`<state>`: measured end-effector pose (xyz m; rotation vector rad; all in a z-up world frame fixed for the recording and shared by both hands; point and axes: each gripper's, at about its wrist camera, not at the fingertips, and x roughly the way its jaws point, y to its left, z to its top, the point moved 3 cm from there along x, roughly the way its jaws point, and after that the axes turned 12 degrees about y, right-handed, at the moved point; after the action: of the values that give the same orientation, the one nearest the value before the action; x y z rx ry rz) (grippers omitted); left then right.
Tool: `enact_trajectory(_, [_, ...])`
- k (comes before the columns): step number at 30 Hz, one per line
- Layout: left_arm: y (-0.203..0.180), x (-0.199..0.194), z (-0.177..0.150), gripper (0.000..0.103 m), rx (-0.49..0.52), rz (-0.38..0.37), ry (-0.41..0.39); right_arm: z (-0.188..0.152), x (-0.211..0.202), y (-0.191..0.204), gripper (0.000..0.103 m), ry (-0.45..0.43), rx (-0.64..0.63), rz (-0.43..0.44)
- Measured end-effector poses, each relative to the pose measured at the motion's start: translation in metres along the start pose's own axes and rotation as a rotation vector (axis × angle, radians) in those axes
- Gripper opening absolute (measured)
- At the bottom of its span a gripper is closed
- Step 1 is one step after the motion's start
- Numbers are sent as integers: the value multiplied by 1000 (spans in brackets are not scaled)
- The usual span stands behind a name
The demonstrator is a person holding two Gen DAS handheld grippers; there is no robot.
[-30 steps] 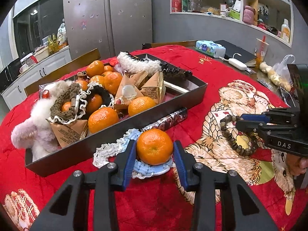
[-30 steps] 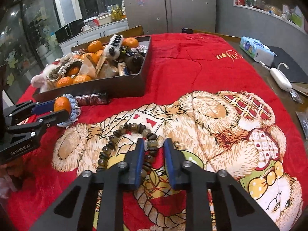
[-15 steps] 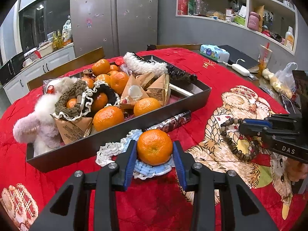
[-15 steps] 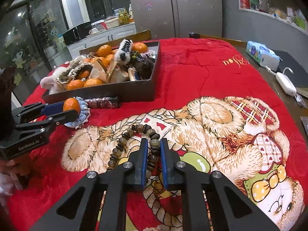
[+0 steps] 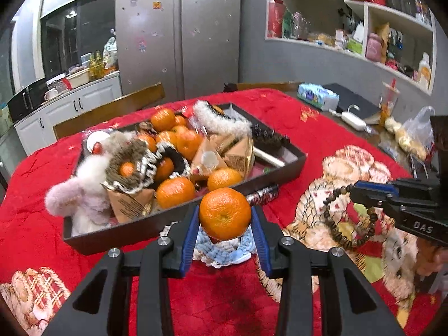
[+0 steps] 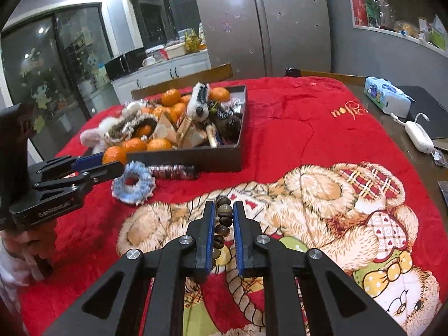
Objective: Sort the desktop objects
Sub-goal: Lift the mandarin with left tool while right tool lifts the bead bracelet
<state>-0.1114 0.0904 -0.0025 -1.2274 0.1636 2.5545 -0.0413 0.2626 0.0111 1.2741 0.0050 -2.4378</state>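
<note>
My left gripper (image 5: 225, 218) is shut on an orange mandarin (image 5: 224, 213) and holds it above a blue and white crocheted ring (image 5: 224, 249), just in front of the dark tray (image 5: 168, 224). The same gripper (image 6: 112, 162) with the mandarin (image 6: 113, 154) shows in the right wrist view. My right gripper (image 6: 224, 218) is shut on a brown bead bracelet (image 6: 222, 224) and holds it up off the red blanket. The bracelet (image 5: 347, 218) hangs from it in the left wrist view.
The tray (image 6: 196, 156) holds several mandarins, paper pouches, fluffy hair bands and a hairbrush. A dark patterned tube (image 6: 173, 171) lies against its front wall beside the crocheted ring (image 6: 133, 182). A tissue pack (image 6: 386, 99) and a white charger (image 6: 418, 135) lie at the right edge.
My left gripper closed on the mandarin and lifted it off the crocheted ring. My right gripper closed on the bead bracelet and raised it from the blanket.
</note>
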Motion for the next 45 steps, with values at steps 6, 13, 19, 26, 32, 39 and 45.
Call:
enact_trajectory(6, [10,-32,2,38,-24,24,-49,14,-10,14,12,-22,-5,29])
enact_trajectory(13, [28,-69,-7,38,-69,74,-89,28,-24,58,12,-49,-92,59])
enact_trajectory(19, [39,-91,-17,38,-100,96,-110,40,-32,90,12,-57,-151,108])
enact_trajectory(26, [46,-104,-26,38,-123,101,-112,50,-39,111,12,-79,-180,141])
enact_trajectory(32, [53,-102,-24,38,-150,94,-88,52,-36,113,12,-71,-180,145])
enact_trajectory(39, [54,-90,-13,38,-160,63,-56,66,-31,106,12,-57,-150,165])
enact_trajectory(45, [58,-82,11,38,-164,50,-55,95,-33,101,12,-83,-132,173])
